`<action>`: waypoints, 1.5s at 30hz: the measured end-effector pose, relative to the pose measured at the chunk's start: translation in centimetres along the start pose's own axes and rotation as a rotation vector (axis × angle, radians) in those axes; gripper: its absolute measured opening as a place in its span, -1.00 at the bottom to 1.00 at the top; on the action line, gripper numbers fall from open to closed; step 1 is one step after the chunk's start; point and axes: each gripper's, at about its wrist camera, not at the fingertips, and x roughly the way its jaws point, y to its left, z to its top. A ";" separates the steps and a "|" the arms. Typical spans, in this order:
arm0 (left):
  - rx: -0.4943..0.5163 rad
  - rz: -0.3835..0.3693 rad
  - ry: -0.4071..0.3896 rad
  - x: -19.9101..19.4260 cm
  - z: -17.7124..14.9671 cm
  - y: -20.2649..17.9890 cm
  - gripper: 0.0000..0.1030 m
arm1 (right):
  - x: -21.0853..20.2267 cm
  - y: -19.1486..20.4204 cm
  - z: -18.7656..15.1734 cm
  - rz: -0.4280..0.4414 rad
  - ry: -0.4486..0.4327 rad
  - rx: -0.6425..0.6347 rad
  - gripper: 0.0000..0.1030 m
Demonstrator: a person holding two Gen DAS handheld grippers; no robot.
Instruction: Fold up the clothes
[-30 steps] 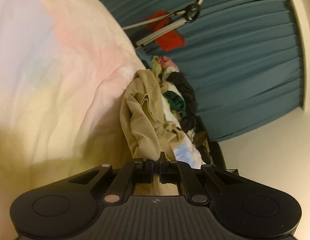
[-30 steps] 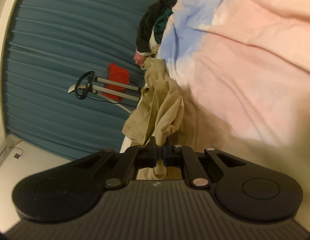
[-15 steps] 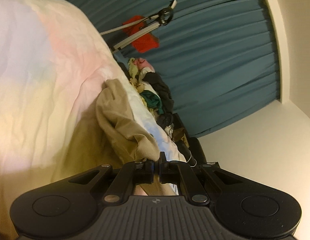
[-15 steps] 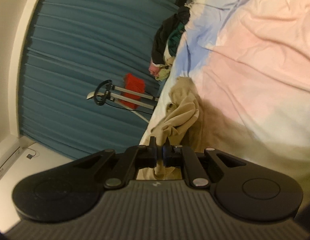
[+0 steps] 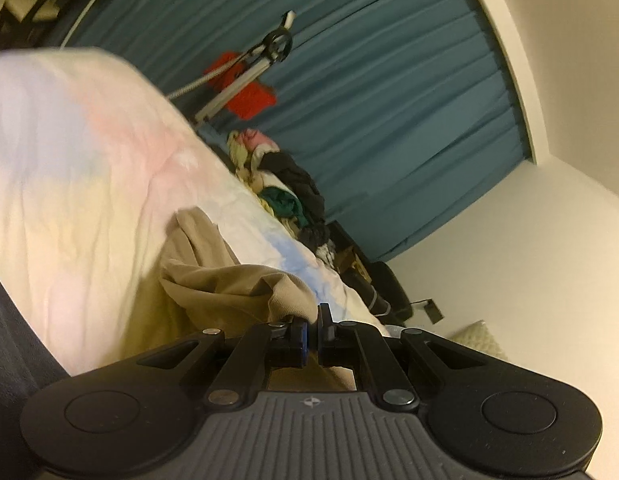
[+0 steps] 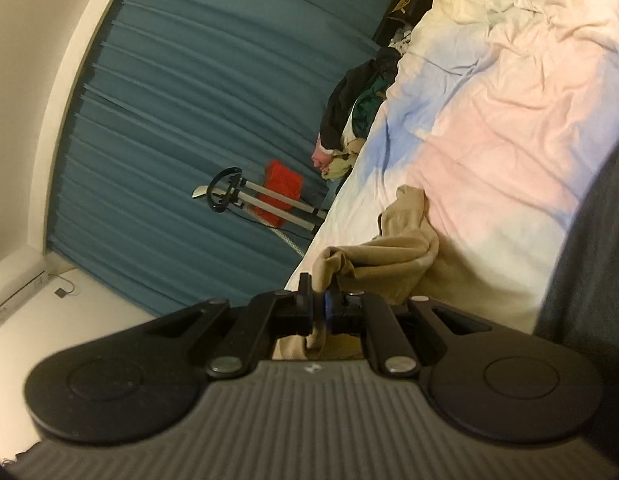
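Observation:
A tan garment (image 5: 225,280) lies bunched on the pastel bedspread (image 5: 81,168) and runs up into both grippers. My left gripper (image 5: 313,320) is shut on one edge of it, the cloth pinched between its black fingers. In the right wrist view the same tan garment (image 6: 389,256) trails across the bedspread (image 6: 489,140), and my right gripper (image 6: 317,296) is shut on another edge, with a fold hanging below the jaws. Both views are rolled sideways.
A pile of mixed clothes (image 5: 285,188) sits at the far edge of the bed, also visible as clothes (image 6: 357,112) in the right wrist view. Behind it hang teal curtains (image 5: 389,100), with a garment steamer and a red cloth (image 6: 281,192). Dark fabric (image 6: 589,260) fills the right side.
Both grippers have pulled back and risen with the tan garment, which now stretches flatter and shorter on the bed. More of the room and curtain shows in each view.

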 end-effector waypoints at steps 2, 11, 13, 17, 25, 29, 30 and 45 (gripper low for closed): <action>-0.034 0.021 0.016 2.1 1.6 0.2 -0.92 | 1.6 0.5 0.7 -0.016 0.012 0.000 -0.84; -0.135 0.164 0.094 14.4 8.9 1.3 -0.90 | 12.7 2.3 4.8 -0.174 0.073 0.084 -0.84; -0.159 0.206 0.114 17.4 9.9 2.1 -0.90 | 15.5 1.8 5.3 -0.218 0.095 0.095 -0.83; -0.128 0.265 0.150 22.2 10.8 3.9 -0.90 | 19.9 -0.4 6.0 -0.296 0.145 0.117 -0.81; -0.029 0.250 0.177 26.4 10.4 6.8 -0.87 | 23.1 -4.5 6.3 -0.267 0.220 0.098 -0.79; 0.021 0.235 0.169 27.4 10.5 6.7 -0.86 | 23.9 -4.4 6.5 -0.254 0.232 0.058 -0.77; 0.036 0.233 0.167 27.7 10.6 6.7 -0.84 | 24.2 -4.3 6.6 -0.250 0.236 0.043 -0.75; 0.463 0.243 0.152 24.2 8.3 1.5 0.82 | 20.3 1.4 4.3 -0.126 0.265 -0.308 0.66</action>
